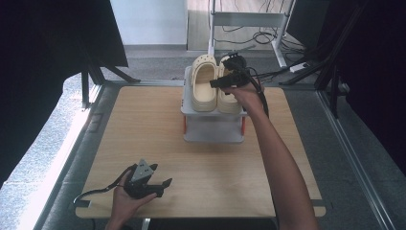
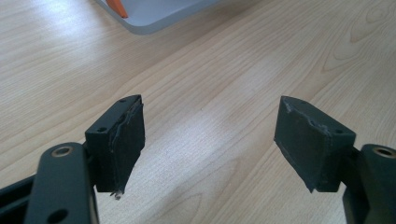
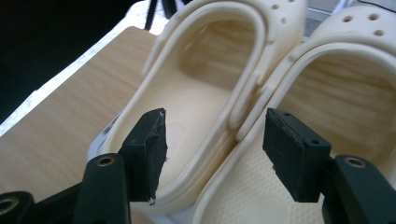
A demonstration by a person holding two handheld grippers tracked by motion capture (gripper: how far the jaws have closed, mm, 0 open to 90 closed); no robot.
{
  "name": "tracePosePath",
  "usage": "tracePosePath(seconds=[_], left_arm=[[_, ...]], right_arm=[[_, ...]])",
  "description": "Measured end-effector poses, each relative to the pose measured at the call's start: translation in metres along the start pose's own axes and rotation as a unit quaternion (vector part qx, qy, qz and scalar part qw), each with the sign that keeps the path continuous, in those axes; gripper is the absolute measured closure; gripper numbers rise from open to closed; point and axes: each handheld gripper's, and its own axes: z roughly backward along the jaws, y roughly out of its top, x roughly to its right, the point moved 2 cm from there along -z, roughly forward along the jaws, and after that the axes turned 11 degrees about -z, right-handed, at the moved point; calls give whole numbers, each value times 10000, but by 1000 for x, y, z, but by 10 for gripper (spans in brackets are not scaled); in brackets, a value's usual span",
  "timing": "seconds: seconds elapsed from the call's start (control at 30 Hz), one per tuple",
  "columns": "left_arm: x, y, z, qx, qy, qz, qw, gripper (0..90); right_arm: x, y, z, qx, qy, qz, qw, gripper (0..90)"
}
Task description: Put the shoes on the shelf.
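Two cream clogs stand side by side on a low grey stand (image 1: pixel 213 130) at the far middle of the wooden table (image 1: pixel 143 134). In the high view the left clog (image 1: pixel 203 91) and the right clog (image 1: pixel 230 103) point away from me. My right gripper (image 1: pixel 214 84) hovers over them, open. In the right gripper view (image 3: pixel 215 154) one pad hangs over the left clog (image 3: pixel 196 98), the other over the right clog (image 3: pixel 341 88). Their adjoining side walls lie between the jaws, untouched. My left gripper (image 1: pixel 164 188) rests near the front left, open (image 2: pixel 210 140) over bare wood.
The stand has orange legs (image 1: pixel 184 123), and its corner (image 2: pixel 154 18) shows at the top of the left gripper view. Beyond the table's far edge are a white metal frame (image 1: pixel 246 19) and cables on the floor. Dark curtains hang on both sides.
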Motion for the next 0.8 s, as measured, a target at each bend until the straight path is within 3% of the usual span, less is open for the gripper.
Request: tracePosePath(seconds=[0.33, 0.53, 0.8], left_arm=[[1, 0, 5, 95, -19, 11, 10000, 251], [3, 0, 2, 81, -60, 25, 9999, 250], [3, 0, 2, 71, -35, 19, 10000, 250]], right_arm=[[-8, -34, 23, 17, 461, 479, 9978, 420], [-1, -60, 40, 200, 775, 559, 9952, 425], [11, -102, 49, 318, 1154, 725, 9902, 430]])
